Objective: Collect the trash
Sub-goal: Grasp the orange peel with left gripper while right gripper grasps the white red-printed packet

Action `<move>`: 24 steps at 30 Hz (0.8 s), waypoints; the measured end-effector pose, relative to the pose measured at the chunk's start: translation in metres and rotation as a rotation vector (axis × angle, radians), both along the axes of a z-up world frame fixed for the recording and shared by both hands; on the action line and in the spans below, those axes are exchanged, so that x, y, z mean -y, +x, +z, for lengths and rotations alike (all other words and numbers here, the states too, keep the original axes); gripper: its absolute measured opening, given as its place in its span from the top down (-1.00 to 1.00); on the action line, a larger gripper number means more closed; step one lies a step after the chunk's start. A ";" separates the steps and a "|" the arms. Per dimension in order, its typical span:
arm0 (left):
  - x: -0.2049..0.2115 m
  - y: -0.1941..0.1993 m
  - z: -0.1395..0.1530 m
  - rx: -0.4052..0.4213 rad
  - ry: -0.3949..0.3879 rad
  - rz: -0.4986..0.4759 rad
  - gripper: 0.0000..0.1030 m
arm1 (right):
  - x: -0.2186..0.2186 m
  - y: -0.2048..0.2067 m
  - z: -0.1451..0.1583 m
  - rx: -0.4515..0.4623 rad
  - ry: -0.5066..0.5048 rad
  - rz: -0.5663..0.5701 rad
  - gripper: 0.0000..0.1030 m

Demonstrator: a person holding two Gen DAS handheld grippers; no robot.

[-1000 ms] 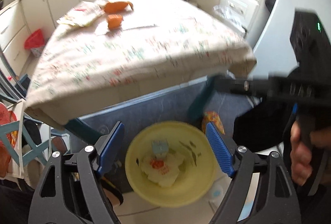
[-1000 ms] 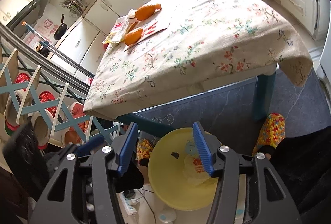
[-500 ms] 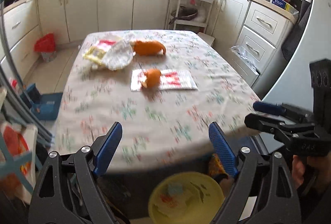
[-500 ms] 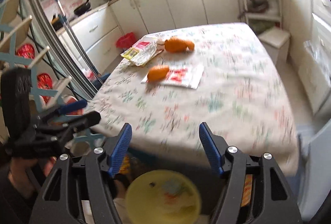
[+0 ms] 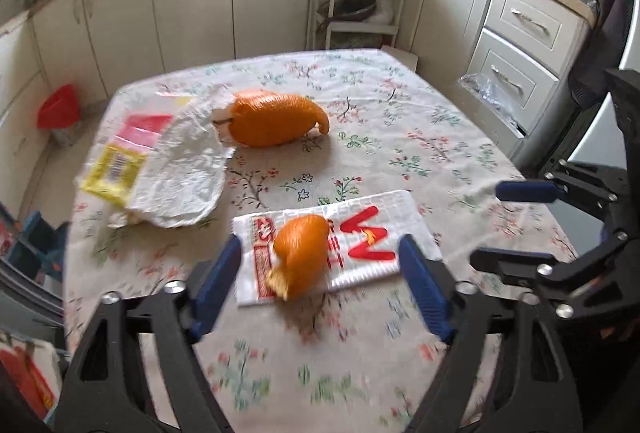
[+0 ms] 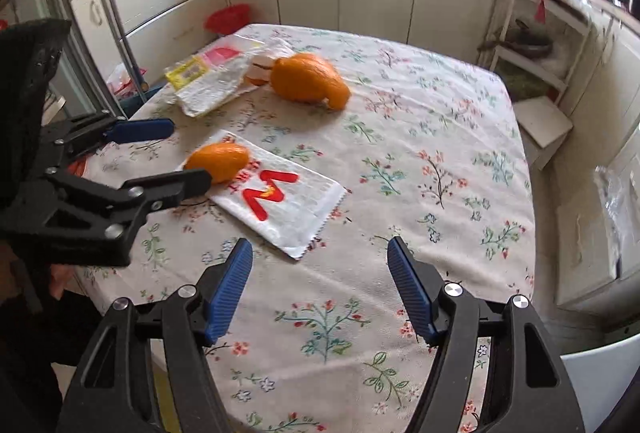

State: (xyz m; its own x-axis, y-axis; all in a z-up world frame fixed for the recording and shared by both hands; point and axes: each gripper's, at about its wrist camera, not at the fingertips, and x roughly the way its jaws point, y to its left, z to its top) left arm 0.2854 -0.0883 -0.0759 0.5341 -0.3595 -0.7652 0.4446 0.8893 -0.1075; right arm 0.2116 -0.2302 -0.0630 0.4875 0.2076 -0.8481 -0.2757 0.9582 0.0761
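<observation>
A small orange peel [image 5: 301, 252] lies on a white wrapper with red print [image 5: 360, 241] on the floral tablecloth. A larger orange peel [image 5: 276, 119] lies farther back beside a crumpled white, yellow and pink bag [image 5: 160, 161]. My left gripper [image 5: 320, 273] is open and empty, its jaws on either side of the small peel, just short of it. My right gripper [image 6: 320, 273] is open and empty above the table's near part, behind the wrapper [image 6: 280, 201]. The small peel [image 6: 218, 161] and large peel [image 6: 308, 77] also show in the right wrist view.
The table [image 6: 440, 137] stands in a kitchen with cream cabinets [image 5: 192, 1] behind and drawers [image 5: 520, 45] at the right. A red bin [image 5: 58, 109] stands on the floor at the far left. A metal shelf rack [image 5: 356, 5] stands behind the table.
Both grippers rose from the yellow bin on the floor up over the table. The left one has come up to the small peel on the wrapper. Both stay open.
</observation>
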 end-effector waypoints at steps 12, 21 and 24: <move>-0.026 0.016 0.007 -0.084 -0.093 0.009 0.70 | -0.023 0.021 -0.004 -0.021 0.034 0.107 -0.33; -0.086 -0.002 0.021 -0.110 -0.166 0.088 0.69 | -0.074 0.049 -0.025 -0.036 -0.019 0.331 -0.47; -0.094 -0.005 0.023 -0.103 -0.160 0.086 0.68 | -0.077 0.061 -0.036 -0.050 -0.048 0.325 -0.52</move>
